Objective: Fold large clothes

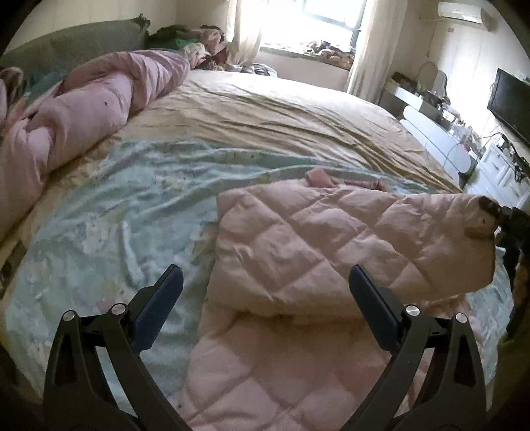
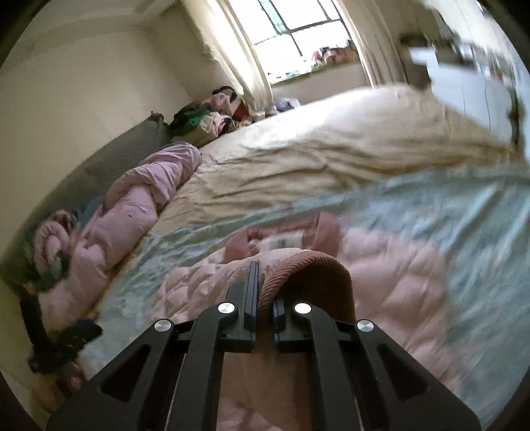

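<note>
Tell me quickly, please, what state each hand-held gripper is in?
Left hand-held gripper: open, holding nothing.
Right hand-held gripper: shut on the pink jacket's ribbed cuff.

A wide bed (image 1: pixel 271 109) carries a rumpled beige sheet over its far half and a pale green floral sheet (image 1: pixel 109 212) over its near half, with a bundled lilac duvet (image 1: pixel 82 112) lying along the left side beside a grey headboard (image 1: pixel 66 43). At the far corner a heap of mixed clothes (image 1: pixel 195 39) sits near the cream curtains (image 1: pixel 246 30) that frame a bright window (image 1: pixel 318 16), whose sill holds more clutter. On the right stand a white dresser (image 1: pixel 497 165), a dark television (image 1: pixel 510 99) and, high on the wall, an air conditioner (image 1: pixel 460 10).
</note>
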A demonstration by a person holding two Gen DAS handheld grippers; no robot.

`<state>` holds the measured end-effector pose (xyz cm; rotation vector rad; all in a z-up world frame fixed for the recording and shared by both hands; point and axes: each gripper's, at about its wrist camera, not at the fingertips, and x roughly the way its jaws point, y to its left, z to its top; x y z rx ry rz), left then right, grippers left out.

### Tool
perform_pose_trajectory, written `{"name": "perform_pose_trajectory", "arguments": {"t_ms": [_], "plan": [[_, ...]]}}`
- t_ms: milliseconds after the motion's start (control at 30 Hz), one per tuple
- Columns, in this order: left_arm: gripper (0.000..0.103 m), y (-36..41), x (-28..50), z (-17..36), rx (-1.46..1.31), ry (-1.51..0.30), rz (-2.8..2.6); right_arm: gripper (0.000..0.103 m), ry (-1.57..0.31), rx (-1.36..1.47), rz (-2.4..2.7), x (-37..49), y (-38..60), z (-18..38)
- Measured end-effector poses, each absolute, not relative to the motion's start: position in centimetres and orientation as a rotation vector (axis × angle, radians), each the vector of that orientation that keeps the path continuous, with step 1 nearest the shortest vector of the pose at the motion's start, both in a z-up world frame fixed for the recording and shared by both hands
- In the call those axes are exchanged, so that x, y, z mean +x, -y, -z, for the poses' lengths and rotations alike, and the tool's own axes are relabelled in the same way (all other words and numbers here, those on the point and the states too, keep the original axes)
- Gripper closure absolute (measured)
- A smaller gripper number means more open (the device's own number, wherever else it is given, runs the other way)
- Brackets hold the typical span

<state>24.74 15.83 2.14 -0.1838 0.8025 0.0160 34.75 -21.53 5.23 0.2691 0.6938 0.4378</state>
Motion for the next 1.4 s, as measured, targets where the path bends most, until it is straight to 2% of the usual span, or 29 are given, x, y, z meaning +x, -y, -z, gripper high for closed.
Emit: {"name": "perform_pose_trajectory", "arguments": {"t_ms": [267, 667, 833, 900, 967, 1133, 1400], "plan": [[0.009, -12.7, 29.8, -0.3, -0.161, -0.859, 0.022, 0.098, -0.763, 0.169, -0.343, 37.0, 21.2, -2.3], [0.009, -10.2, 33.6, 6.1, -0.098, -1.009, 0.042, 0.097, -0.862, 0.196, -0.227, 37.8, 22.8, 1.5], [0.009, -10.3, 33.6, 8.1, -0.095, -1.036, 0.034, 0.086, -0.87, 0.191, -0.208, 37.4, 22.7, 1.3], [0.009, -10.1, 33.5, 8.5, -0.083, -1.038, 0.033, 0.065, -0.858, 0.188, -0.196, 37.0, 22.8, 0.9], [0.009, -10.4, 33.5, 8.8, -0.097, -1.036, 0.038, 0.054, -0.813, 0.186, -0.158, 36.1, 23.2, 0.1], [0.009, -10.3, 33.6, 9.1, -0.1, -1.039, 0.045, 0.046, -0.71, 0.14, -0.156, 33.9, 21.8, -1.9], [0.009, -10.0, 32.9, 7.8, -0.061, -1.049, 0.039, 0.044, -0.822, -0.082, -0.302, 34.4, 13.7, 1.6]]}}
